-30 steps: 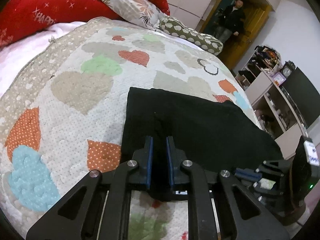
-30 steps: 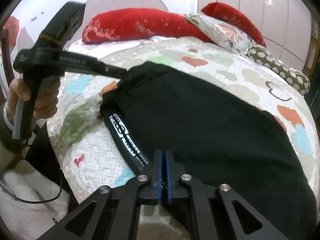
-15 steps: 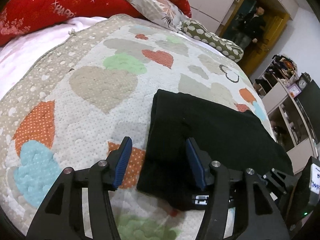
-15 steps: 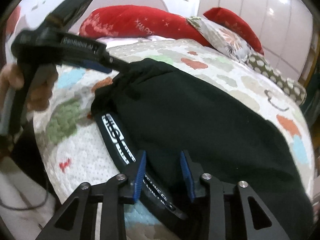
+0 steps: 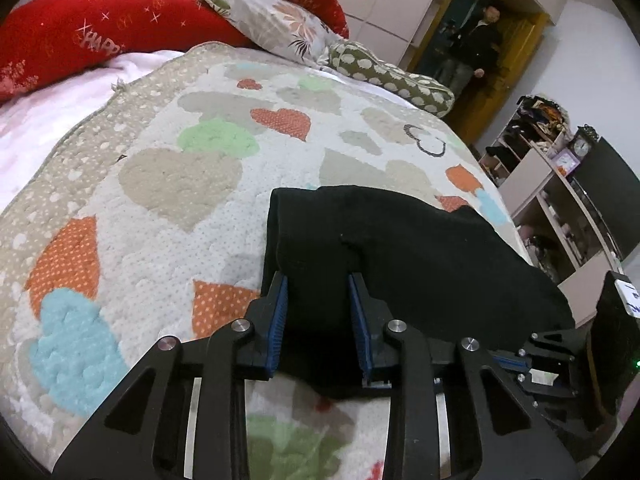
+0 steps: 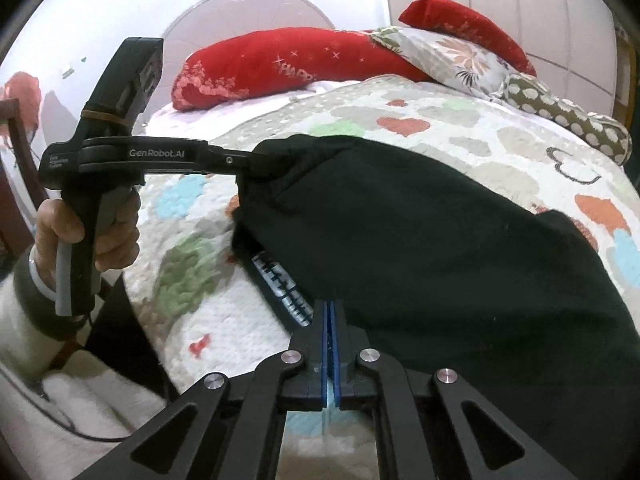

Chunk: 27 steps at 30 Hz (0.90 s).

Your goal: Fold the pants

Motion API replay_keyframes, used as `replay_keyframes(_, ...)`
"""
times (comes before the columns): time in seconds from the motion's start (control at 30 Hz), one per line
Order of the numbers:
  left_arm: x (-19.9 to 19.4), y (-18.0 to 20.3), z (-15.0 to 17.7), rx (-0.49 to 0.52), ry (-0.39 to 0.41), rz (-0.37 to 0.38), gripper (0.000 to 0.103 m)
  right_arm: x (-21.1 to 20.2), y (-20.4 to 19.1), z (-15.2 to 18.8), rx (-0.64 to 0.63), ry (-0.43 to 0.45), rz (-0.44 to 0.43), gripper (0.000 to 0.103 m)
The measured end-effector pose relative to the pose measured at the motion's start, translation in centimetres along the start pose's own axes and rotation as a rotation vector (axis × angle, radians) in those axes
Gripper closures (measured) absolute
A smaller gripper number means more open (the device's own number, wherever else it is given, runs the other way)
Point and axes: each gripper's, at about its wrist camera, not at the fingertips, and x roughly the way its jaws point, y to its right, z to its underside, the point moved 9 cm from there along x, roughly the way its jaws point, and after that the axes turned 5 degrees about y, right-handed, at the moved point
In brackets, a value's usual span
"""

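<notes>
Crowding bed's head (image 5: 132, 60): three pillows (image 5: 280, 28).

Open quilt (image 5: 168, 216) lies left of and beyond the pants (image 5: 400, 248); pillows (image 5: 92, 40) block the far edge, shelves (image 5: 560, 200) stand off the right side

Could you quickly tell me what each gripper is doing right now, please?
Left gripper: just been closing, gripping a bunch of the black pants.
Right gripper: just closed, pinching the pants' edge.

place: home bedroom | evidence: bed quilt (image 5: 168, 184), pillows (image 5: 280, 28), shelves (image 5: 560, 184)
</notes>
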Motion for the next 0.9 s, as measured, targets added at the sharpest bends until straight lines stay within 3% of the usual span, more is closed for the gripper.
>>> replay_keyframes(0.2, 2.2, -1.6, 1.8, -0.028, -0.06, -0.057, 0.074, 1.7, 0.4, 1.7, 0.052, -0.024, -0.005, 0.102)
replay_keyframes(0.37, 0.9, -1.2, 0.9, 0.0, -0.027, -0.103, 0.066, -0.5, 1.0, 1.2, 0.089, -0.003, -0.013, 0.1)
replay_keyframes(0.47, -0.8, -0.7, -0.5, 0.008, 0.031, -0.118, 0.065, -2.9, 3.1, 0.3, 0.13, 0.059, 0.036, 0.1)
replay_keyframes(0.57, -1.9, 0.2, -1.9, 0.043, 0.083, -0.129, 0.055, -4.5, 7.8, 0.2, 0.232, 0.099, 0.152, 0.1)
replay_keyframes(0.63, -1.7, 1.2, -2.4, 0.052, 0.089, -0.102, 0.055, -4.7, 11.5, 0.9, 0.307, 0.098, 0.249, 0.1)
replay_keyframes(0.73, -0.3, 2.7, -2.1, 0.068, 0.062, -0.073, 0.055, -4.2, 14.9, 2.9, 0.396, 0.046, 0.328, 0.1)
replay_keyframes(0.9, 4.0, 4.1, 0.6, 0.123, -0.042, -0.064, 0.055, -5.1, 15.9, 5.0, 0.454, 0.043, 0.309, 0.1)
